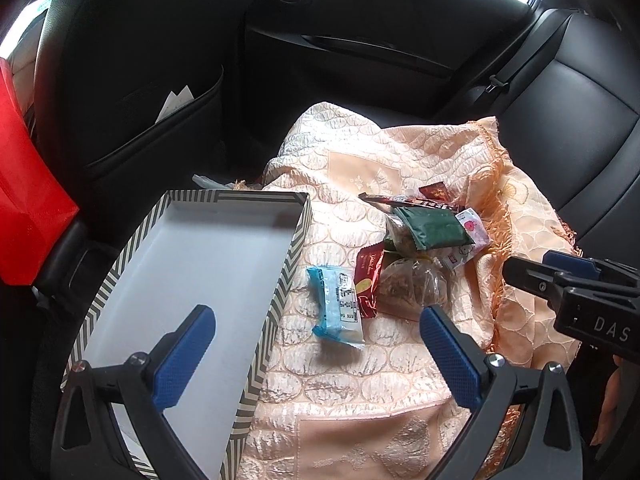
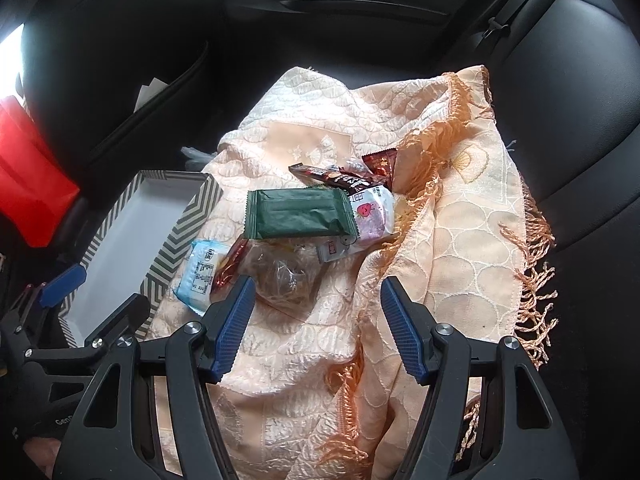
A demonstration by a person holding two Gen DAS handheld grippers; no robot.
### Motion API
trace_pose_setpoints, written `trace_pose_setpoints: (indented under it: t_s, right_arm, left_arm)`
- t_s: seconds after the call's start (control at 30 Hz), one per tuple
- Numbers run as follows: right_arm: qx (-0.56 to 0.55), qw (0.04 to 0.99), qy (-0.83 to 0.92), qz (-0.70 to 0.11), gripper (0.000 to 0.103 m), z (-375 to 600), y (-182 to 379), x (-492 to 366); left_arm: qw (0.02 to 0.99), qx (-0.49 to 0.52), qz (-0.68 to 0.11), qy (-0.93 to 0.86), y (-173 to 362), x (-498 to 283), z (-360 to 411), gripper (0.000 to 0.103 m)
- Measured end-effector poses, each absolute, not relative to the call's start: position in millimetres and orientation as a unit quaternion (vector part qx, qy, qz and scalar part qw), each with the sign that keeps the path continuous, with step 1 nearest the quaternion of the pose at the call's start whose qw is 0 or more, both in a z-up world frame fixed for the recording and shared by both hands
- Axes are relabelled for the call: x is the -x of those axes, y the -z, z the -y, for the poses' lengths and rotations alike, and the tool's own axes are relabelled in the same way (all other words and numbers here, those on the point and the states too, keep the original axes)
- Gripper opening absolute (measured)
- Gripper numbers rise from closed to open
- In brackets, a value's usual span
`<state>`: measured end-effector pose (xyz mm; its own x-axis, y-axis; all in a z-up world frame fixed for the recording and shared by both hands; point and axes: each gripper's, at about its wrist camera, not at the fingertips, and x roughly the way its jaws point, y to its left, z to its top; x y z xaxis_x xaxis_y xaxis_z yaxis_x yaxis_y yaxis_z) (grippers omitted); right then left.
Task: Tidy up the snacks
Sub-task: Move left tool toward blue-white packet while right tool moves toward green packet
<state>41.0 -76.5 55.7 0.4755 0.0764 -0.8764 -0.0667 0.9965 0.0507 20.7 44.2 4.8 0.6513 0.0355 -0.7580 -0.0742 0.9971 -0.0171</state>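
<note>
The left gripper (image 1: 316, 354) is hovering with its blue pads spread wide and nothing between them, one pad over the box (image 1: 224, 208) and the other over the blanket (image 1: 360, 408). The right gripper (image 2: 318, 328) is hanging just above the blanket too, its pads also standing apart and gripping nothing. Just ahead of both, the snacks are lying in a loose heap on the peach blanket, beside the box and not in it: a pale blue packet (image 1: 338, 306) nearest the box wall, a red packet (image 1: 368, 282) touching it, a clear bag (image 1: 416, 284) next to that, a green packet (image 2: 298, 214) resting on top of the pile, and a white packet with a strawberry print (image 2: 372, 212) and some brown wrappers (image 2: 340, 176) behind. The striped box is sitting open, showing only its white bottom. A red bag (image 1: 24, 200) is standing off to the far left by the black car seat (image 1: 580, 120)
</note>
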Motion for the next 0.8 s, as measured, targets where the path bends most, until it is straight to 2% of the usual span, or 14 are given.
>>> trace_pose_setpoints:
  t_s: [0.8]
  right_arm:
    - [0.001,0.854,-0.04,-0.518,0.066,75.9,-51.0,-44.1]
  left_arm:
    - [0.895,0.03,-0.444,-0.029,4.9,-28.2,-63.6,0.103]
